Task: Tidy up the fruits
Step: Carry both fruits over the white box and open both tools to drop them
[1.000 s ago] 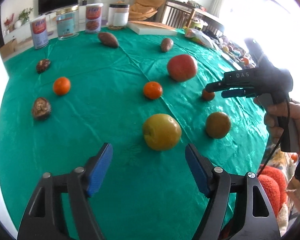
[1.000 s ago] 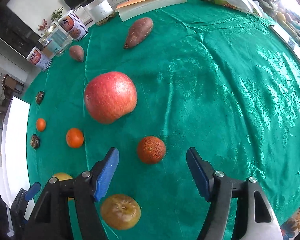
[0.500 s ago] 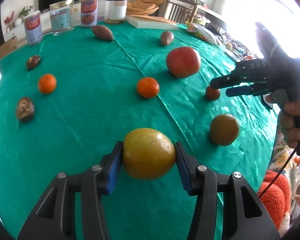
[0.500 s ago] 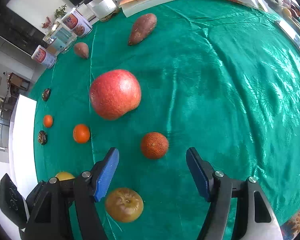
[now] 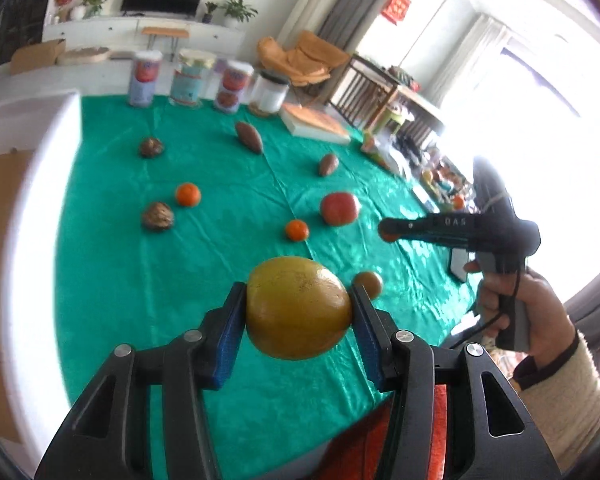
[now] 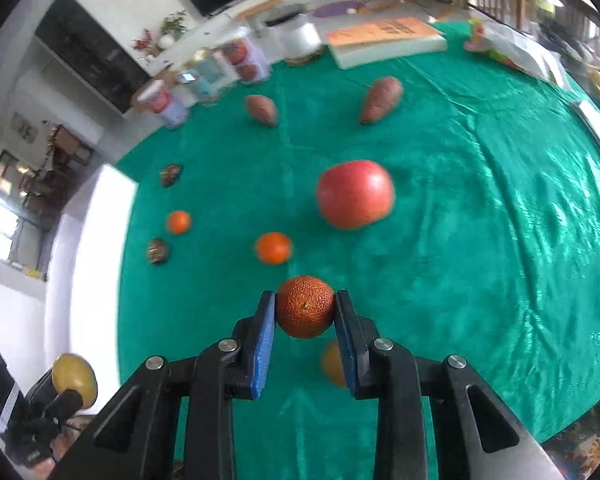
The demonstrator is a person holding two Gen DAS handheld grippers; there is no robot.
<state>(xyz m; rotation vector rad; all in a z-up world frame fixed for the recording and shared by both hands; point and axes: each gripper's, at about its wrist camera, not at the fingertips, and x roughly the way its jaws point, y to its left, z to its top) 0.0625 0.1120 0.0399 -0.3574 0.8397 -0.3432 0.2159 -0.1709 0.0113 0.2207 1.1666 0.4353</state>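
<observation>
My left gripper (image 5: 298,310) is shut on a large yellow-green fruit (image 5: 298,307) and holds it above the green tablecloth (image 5: 204,248). My right gripper (image 6: 305,314) is shut on a small rough orange-red fruit (image 6: 305,306), lifted off the cloth. On the cloth lie a red apple (image 6: 355,194), two oranges (image 6: 273,247) (image 6: 179,222), a brownish round fruit (image 5: 367,283), two dark wrinkled fruits (image 5: 158,216) (image 5: 151,146) and two sweet potatoes (image 6: 381,99) (image 6: 261,109). The right gripper also shows in the left wrist view (image 5: 388,231).
Several jars and cans (image 5: 190,80) stand along the table's far edge, next to a flat white box (image 5: 314,123). A white counter (image 5: 24,216) borders the table on the left. Bags and clutter (image 6: 512,50) sit at the far right.
My left gripper has lifted the yellow-green fruit off the cloth. My right gripper has closed on the orange-red fruit and raised it. Both views have risen and tilted.
</observation>
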